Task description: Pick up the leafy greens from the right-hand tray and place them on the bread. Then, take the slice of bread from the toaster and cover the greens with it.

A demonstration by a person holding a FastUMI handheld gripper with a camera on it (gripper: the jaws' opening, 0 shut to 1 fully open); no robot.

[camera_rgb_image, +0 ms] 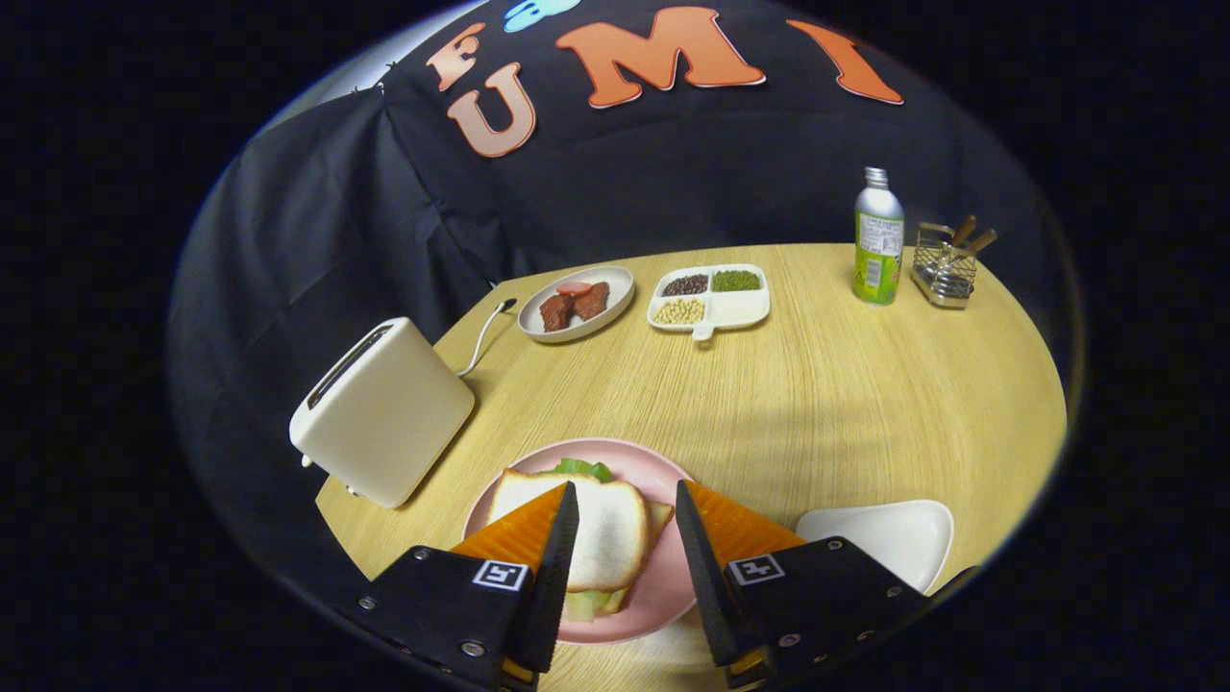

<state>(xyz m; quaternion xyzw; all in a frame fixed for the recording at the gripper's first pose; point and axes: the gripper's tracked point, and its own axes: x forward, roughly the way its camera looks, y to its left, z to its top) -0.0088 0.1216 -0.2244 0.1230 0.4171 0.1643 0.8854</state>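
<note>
A round, pale wooden table (817,384) stands against black cloth walls. The gripper (627,505) hangs with its fingers spread apart, grasping nothing. Between and just below them sits one pink plate (663,596) bearing a slice of bread (605,529) on top of leafy greens (583,469), with a second slice beneath. One empty white tray (894,533) lies just right of the fingers, one toaster (384,413) left and ahead. Far beyond: one plate of meat (577,303), one divided dish (711,298), one bottle (878,237), one wire rack (947,264)

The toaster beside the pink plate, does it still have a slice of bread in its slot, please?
No; the toaster slot looks dark and bare, and a bread slice covers greens on the pink plate, between the open gripper fingers.
</note>
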